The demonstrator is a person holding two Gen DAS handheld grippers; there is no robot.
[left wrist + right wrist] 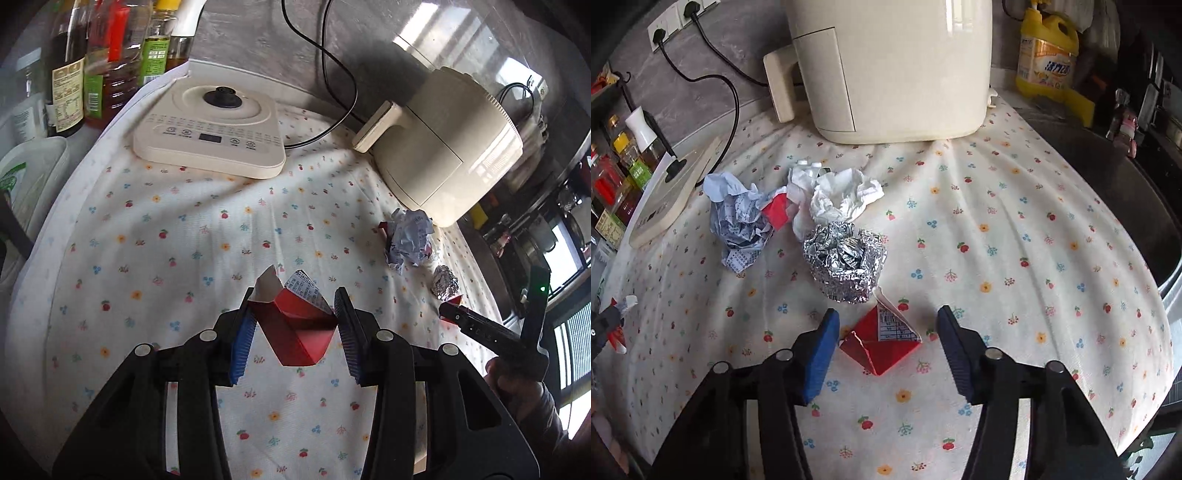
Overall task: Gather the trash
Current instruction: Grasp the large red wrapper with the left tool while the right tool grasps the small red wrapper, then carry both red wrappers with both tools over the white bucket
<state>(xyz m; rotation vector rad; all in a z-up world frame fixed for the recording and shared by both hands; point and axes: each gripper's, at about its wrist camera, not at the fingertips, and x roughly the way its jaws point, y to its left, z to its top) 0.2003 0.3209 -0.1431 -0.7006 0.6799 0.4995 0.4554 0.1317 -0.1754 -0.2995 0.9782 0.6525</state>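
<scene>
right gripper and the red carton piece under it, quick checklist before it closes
1. Red carton scrap between the right gripper fingers: ok.
2. Pads touching the scrap: not ok, gaps on both sides.
3. Foil ball outside the jaws: ok.
4. Scrap resting on the floral cloth: ok.
5. Left gripper holding its own red carton piece: ok.
6. Bin for the trash: cannot tell, none in view.

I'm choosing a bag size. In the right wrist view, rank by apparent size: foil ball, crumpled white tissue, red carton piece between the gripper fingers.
1. Foil ball and crumpled white tissue: look alike, so unranked; the tissue lies farther back.
2. Red carton piece: smallest, though nearest the camera.
</scene>
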